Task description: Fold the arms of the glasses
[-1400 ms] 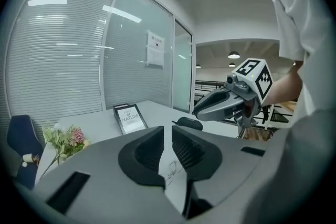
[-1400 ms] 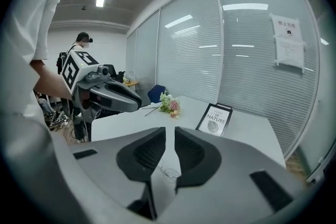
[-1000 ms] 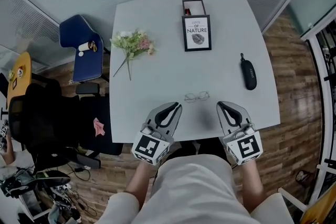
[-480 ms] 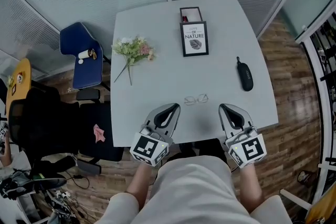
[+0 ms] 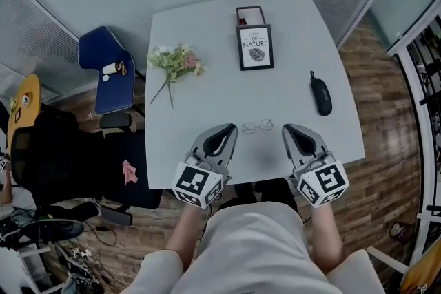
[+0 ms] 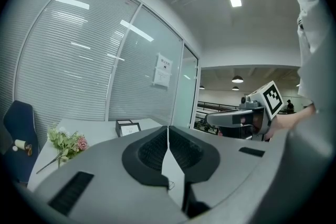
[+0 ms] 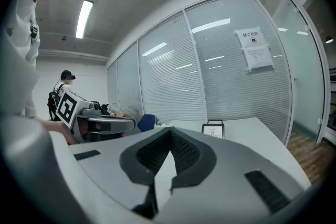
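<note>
Currently, thin wire-rimmed glasses point(image 5: 258, 127) lie near the smooth grey tabletop's point(image 5: 207, 96) near edge, between the left gripper point(image 5: 230, 127) and right gripper point(image 5: 286, 127), whose ribbed black jaws are pressed together, empty.

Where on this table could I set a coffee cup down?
The widest bare stretch lies in the middle, between the flowers, the framed picture and the glasses. The far right corner beyond the black case is free too. Crowded: the near edge, where left gripper and right gripper flank the glasses.
</note>
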The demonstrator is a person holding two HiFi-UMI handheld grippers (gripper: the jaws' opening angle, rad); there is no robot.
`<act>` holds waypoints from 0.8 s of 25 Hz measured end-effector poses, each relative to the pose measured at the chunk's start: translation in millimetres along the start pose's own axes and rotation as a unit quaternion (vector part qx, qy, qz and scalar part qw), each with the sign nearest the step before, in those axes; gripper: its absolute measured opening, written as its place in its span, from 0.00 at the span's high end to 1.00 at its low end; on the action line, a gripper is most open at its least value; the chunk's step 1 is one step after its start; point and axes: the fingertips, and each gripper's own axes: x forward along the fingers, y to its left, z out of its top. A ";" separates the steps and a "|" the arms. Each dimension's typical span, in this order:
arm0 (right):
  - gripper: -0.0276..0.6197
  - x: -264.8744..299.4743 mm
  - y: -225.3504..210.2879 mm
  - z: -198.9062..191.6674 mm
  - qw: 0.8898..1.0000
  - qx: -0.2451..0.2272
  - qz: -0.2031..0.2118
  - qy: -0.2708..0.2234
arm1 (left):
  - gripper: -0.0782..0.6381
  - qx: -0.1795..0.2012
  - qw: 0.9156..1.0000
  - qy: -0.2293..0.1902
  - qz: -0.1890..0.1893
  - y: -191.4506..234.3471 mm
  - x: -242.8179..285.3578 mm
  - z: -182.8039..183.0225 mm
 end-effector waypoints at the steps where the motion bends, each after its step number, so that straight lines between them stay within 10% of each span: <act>1: 0.95 1.4 0.9 0.7 1.000 -0.001 0.000 0.001 | 0.86 0.000 1.000 0.000 0.000 0.3 0.8 0.5; 20: 0.95 -1.9 3.4 -2.6 1.000 -0.008 -0.002 0.006 | 0.86 -0.009 1.000 0.007 -0.004 -4.6 0.5 -5.5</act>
